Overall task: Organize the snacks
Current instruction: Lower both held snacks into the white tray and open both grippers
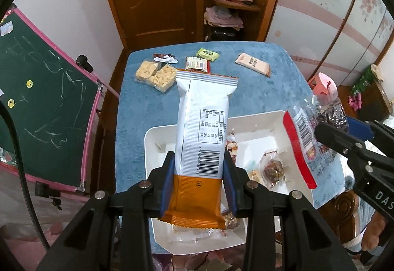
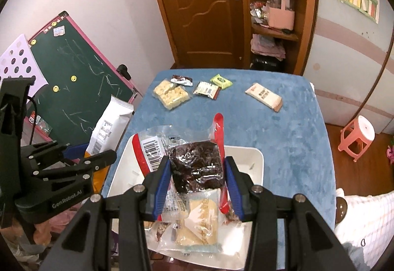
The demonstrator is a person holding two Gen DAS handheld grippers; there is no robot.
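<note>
Over white tray point(image 1: 152, 140): left gripper point(image 1: 199, 172) clamped on white-orange packet point(image 1: 202, 123), right gripper point(image 2: 197, 180) clamped on clear dark-snack bag point(image 2: 194, 167).

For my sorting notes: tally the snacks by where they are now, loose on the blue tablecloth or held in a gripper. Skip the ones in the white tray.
Loose on the tablecloth: 5 (puffed-rice pack, dark wrapper, small red-edged packet, green packet, tan bar)
Held: 2 (white-and-orange packet in left gripper, dark snack bag in right gripper)
Total: 7

White-orange packet point(image 1: 202, 123) held over white tray point(image 1: 150, 148); clear dark-snack bag point(image 2: 194, 167) likewise.
</note>
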